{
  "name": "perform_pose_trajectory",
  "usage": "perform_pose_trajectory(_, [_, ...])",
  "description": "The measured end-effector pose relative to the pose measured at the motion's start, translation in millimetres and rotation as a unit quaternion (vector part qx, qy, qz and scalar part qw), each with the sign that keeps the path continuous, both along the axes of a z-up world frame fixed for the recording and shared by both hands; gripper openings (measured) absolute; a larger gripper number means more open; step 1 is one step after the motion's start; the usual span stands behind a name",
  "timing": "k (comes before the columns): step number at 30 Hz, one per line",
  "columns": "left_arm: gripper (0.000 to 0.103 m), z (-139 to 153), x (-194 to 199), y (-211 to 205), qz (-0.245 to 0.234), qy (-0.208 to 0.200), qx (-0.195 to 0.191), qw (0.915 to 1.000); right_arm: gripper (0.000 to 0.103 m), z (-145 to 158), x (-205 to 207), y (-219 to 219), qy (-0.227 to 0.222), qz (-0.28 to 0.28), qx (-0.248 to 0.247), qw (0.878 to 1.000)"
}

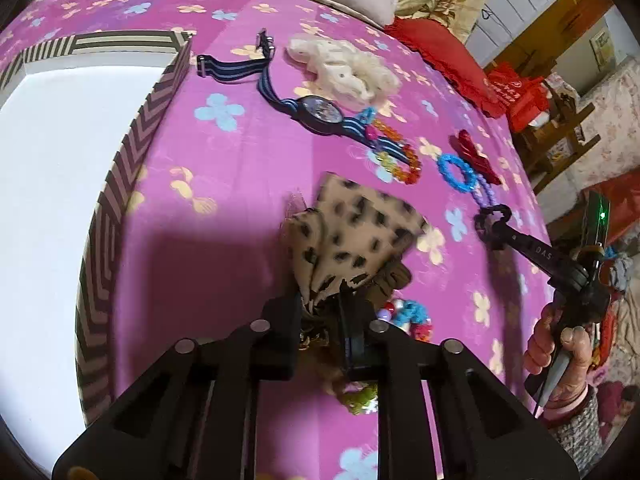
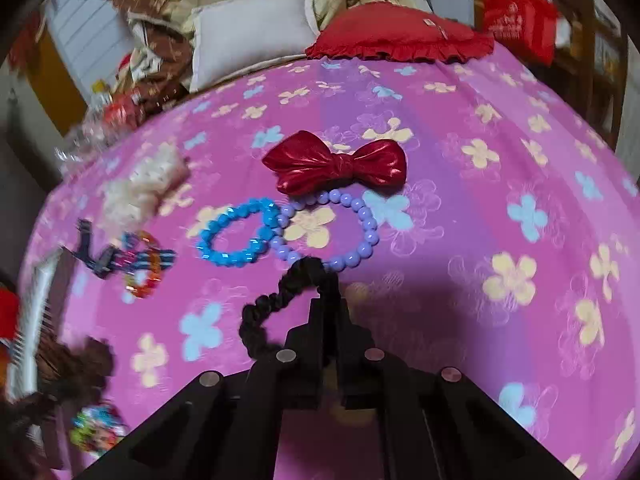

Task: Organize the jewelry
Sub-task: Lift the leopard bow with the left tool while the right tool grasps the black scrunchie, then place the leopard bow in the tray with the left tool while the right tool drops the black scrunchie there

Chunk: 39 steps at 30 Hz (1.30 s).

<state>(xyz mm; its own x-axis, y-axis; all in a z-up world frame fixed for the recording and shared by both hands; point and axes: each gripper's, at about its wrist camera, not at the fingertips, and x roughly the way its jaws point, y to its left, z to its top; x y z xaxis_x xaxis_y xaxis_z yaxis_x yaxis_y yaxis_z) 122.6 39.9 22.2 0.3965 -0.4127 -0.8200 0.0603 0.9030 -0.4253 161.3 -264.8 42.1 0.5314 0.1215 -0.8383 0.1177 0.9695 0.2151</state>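
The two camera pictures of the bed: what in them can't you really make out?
- Inside of the striped box: left wrist view, glare whitens it and the edge cuts it off.
- Beads beside the leopard-print scrunchie: left wrist view, partly behind the left gripper.
- Watch and rainbow bracelet: right wrist view, blurred.
- Black hair tie: right wrist view, its end hidden within the right gripper.

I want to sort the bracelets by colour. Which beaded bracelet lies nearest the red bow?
The lilac bracelet: its beads touch the red bow. The blue bracelet lies beside it, the rainbow one farther left.
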Motion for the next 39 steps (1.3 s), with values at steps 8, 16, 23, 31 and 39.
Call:
perform_pose_trajectory(8, [0.012,64,-35,5,-0.008,-0.055,-0.032,0.9979,0.004,67,-51,13,-0.058,0.023,-0.025,0.998])
perform_pose_trajectory(16, [0.012,147,-100,22,-0.005,-0.162,-0.008,0.9868,0.004,118,-106,46,-0.098,0.058,-0.035,0.993])
perform_pose_trajectory(23, [0.012,138,-105,74,0.053,-0.143,0.015,0.9882,0.004,145,-137,108,-0.112,0.125,-0.043,0.985])
perform_pose_trajectory(31, [0.012,94,-57,168,0.137,-0.112,0.017,0.984,0.004,146,-118,196,-0.086,0.193,-0.025,0.977])
perform_pose_trajectory(39, [0.012,52,4,244,0.203,-0.087,-0.015,0.9751,0.004,115,-52,305,-0.043,0.233,0.008,0.971])
